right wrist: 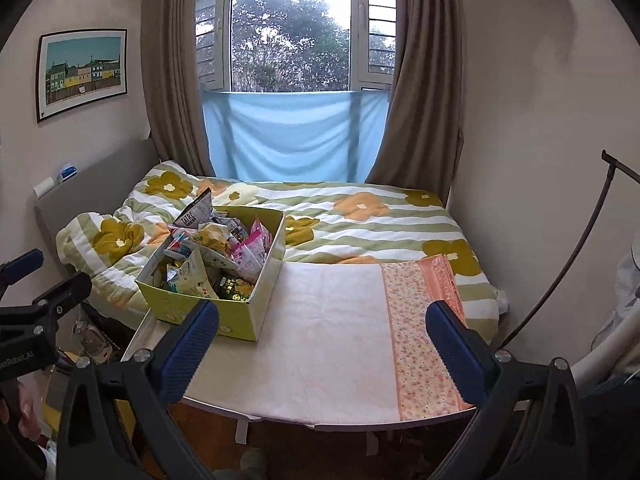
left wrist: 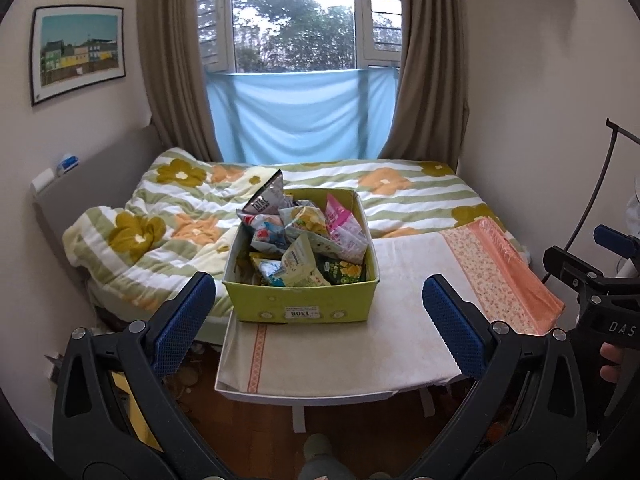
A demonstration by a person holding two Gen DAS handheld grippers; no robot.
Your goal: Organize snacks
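Fingers of both grippers are standing wide apart with nothing between the blue pads. Left gripper (left wrist: 320,308) is hanging over the near edge of the table, its pads framing the box from a distance; right gripper (right wrist: 322,342) is hovering over the bare cloth to the right of the box, touching nothing.

Box (right wrist: 240,316): yellow-green cardboard, open at the top, sitting on the far left part of the table, its back end reaching toward the bed. A white price sticker is showing on its near face in the left wrist view.

Snack packets (left wrist: 304,236): lying heaped and jumbled inside the box, filling it to the rim. A grey-and-white bag is sticking up above the far left corner; a pink packet is leaning against the right wall; green, blue and pale yellow packets are lying lower down.

Table (right wrist: 224,410): pale, pushed up against the bed, covered by a white cloth (right wrist: 332,336) that is carrying an orange flowered strip along its right side.

Bed (right wrist: 380,224): lying behind the table, spread with a green-striped quilt printed with yellow and orange flowers, bunched up at the left.

Window (right wrist: 290,36): standing beyond the bed, brown curtains hanging at each side, a light blue sheet draped across its lower part.

Framed picture (right wrist: 82,72): hanging on the left wall.
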